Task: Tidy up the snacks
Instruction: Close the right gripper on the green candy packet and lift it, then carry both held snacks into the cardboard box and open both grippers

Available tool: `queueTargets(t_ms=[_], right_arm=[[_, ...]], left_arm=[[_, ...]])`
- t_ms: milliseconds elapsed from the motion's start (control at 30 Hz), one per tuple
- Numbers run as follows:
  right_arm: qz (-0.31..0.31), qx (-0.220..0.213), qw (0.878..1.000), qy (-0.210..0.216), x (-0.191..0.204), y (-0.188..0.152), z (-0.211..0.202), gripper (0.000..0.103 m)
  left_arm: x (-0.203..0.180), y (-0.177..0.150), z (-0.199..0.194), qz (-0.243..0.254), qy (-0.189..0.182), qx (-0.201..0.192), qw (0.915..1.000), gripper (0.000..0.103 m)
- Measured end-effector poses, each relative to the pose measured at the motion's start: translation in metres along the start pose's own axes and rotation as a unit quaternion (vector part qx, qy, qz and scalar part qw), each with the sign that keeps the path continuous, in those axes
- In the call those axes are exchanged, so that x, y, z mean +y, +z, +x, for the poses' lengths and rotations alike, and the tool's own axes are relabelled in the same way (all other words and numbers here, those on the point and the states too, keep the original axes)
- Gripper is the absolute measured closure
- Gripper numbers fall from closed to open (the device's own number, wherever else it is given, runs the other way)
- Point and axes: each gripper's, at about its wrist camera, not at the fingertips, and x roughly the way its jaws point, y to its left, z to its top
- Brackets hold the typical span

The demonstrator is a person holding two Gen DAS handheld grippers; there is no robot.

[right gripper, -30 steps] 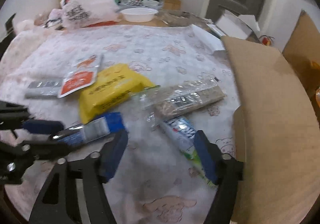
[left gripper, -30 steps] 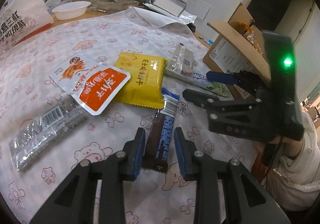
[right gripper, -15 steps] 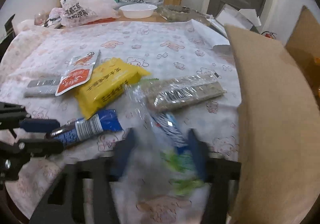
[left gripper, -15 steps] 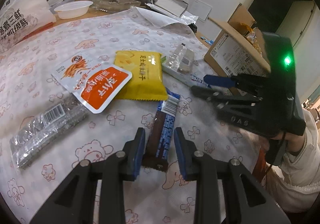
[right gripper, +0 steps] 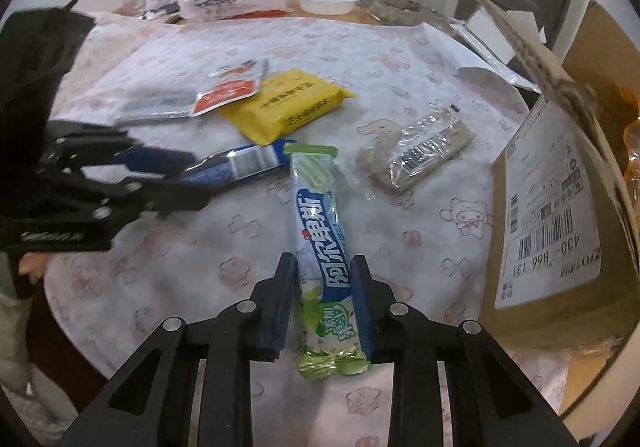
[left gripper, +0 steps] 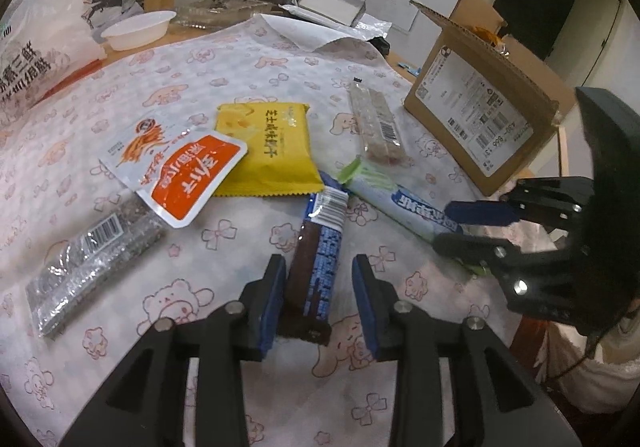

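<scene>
Green-and-blue wrapper first: the long candy stick [right gripper: 323, 247] lies lengthwise between the fingers of the right gripper [right gripper: 323, 303], its near end pinched in jaws that have just closed onto it, its far green tip pointing away across the tablecloth [right gripper: 360, 59] towards the yellow packet [right gripper: 288, 103]. The open cardboard box [right gripper: 560, 215] stands just to the right of this stick, at the right edge of the table — so the right hand is plainly the nearer one for dropping a snack in, and the carry would be a short swing sideways with the stick's long axis kept in line with the fingers.

On the other side, the left gripper [left gripper: 318, 295] straddles the dark chocolate bar [left gripper: 316, 259], which also runs along its fingers. Those jaws have just been opening a little; a gap shows beside the right pad, so the bar looks loosely bracketed rather than squeezed — it rests on the cloth near the front edge, well apart from the box.
</scene>
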Motion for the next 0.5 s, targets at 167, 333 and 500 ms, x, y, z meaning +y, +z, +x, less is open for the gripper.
queueTargets(t_ms=[167, 333, 500], right_arm=[[-0.009, -0.020, 1.000, 0.002, 0.003, 0.000, 0.005, 0.077], [0.002, -0.027, 1.000, 0.005, 0.002, 0.002, 0.010, 0.081], [-0.001, -0.039, 0.999, 0.007, 0.007, 0.001, 0.002, 0.082]], left_arm=[[-0.009, 0.004, 0.007, 0.014, 0.032, -0.009, 0.9994, 0.076], [-0.013, 0.004, 0.009, 0.021, 0.059, -0.007, 0.9980, 0.084], [-0.017, -0.002, -0.003, 0.014, 0.053, -0.008, 0.9985, 0.087]])
